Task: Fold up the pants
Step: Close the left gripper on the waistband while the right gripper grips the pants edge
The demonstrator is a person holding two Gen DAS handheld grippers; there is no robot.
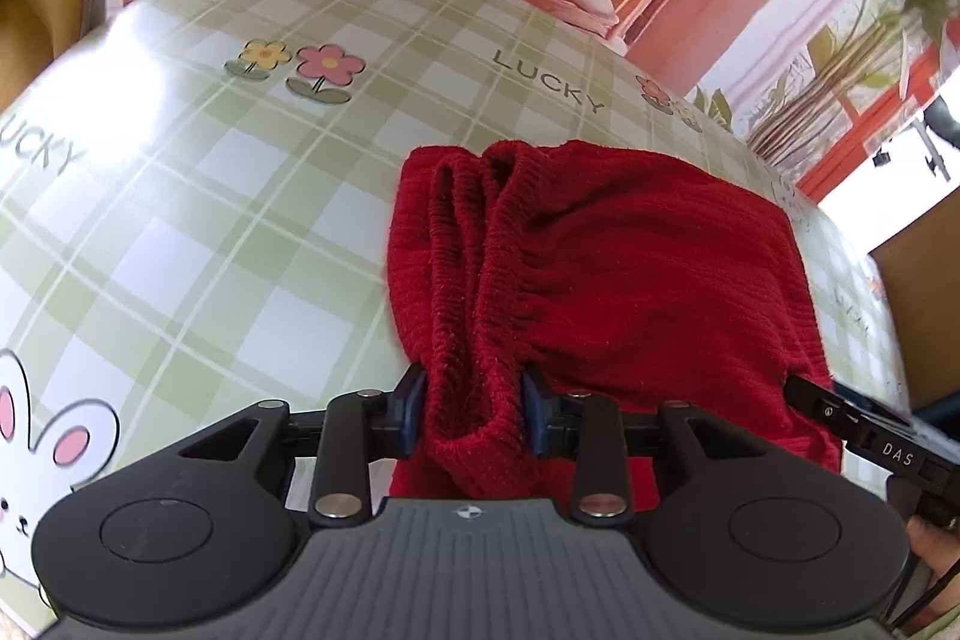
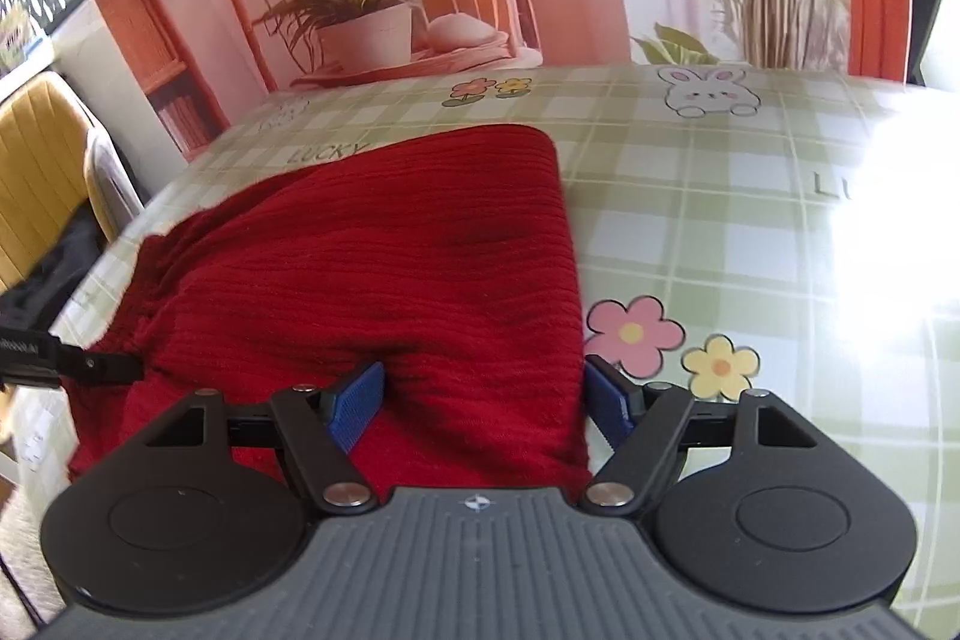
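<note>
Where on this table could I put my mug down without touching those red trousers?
Bare checked tablecloth lies left of the red pants, around the printed flowers, and right of them by the rabbit print. The near edge is crowded with both grippers.

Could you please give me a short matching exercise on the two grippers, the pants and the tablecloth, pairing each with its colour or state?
Things:
1. left gripper
2. right gripper
3. pants
4. tablecloth

States:
A. green plaid with flowers and rabbits
B. red knit, lying on the table
C. jaws apart over the cloth's edge
D. clamped on the bunched waistband

Pairs: 1-D, 2-C, 3-B, 4-A
</note>
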